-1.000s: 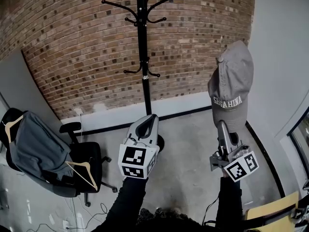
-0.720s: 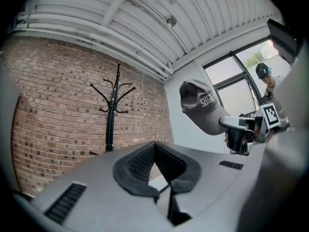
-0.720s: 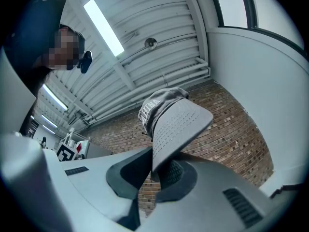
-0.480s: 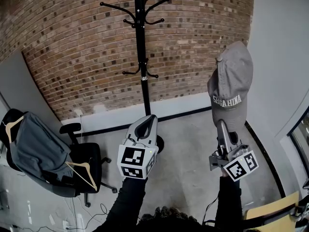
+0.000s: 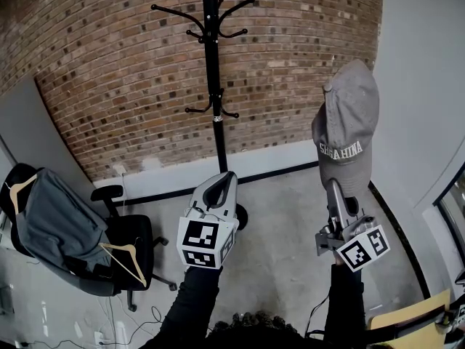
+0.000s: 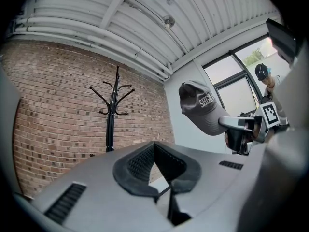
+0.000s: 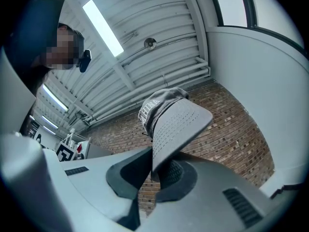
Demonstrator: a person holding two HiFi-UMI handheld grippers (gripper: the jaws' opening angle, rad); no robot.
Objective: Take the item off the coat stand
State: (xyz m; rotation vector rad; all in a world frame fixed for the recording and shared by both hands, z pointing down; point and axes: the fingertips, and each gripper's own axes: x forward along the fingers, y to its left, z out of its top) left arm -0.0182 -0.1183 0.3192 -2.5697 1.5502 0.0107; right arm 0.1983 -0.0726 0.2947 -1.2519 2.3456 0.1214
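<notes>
A grey baseball cap (image 5: 347,122) with white lettering hangs by its brim from my right gripper (image 5: 336,189), which is shut on the brim and points upward. In the right gripper view the perforated brim (image 7: 176,124) is pinched between the dark pads. The black coat stand (image 5: 211,86) stands bare against the brick wall, well left of the cap. My left gripper (image 5: 224,184) is held level in front of the stand's base, its fingertips together and nothing between them. The left gripper view shows the stand (image 6: 112,115) and the cap (image 6: 203,108) off to the right.
A black office chair (image 5: 123,246) at the left carries a grey jacket (image 5: 54,220) and wooden hangers. Cables lie on the floor beneath it. A white wall (image 5: 429,86) closes the right side, with a wooden tabletop corner (image 5: 414,315) at the lower right.
</notes>
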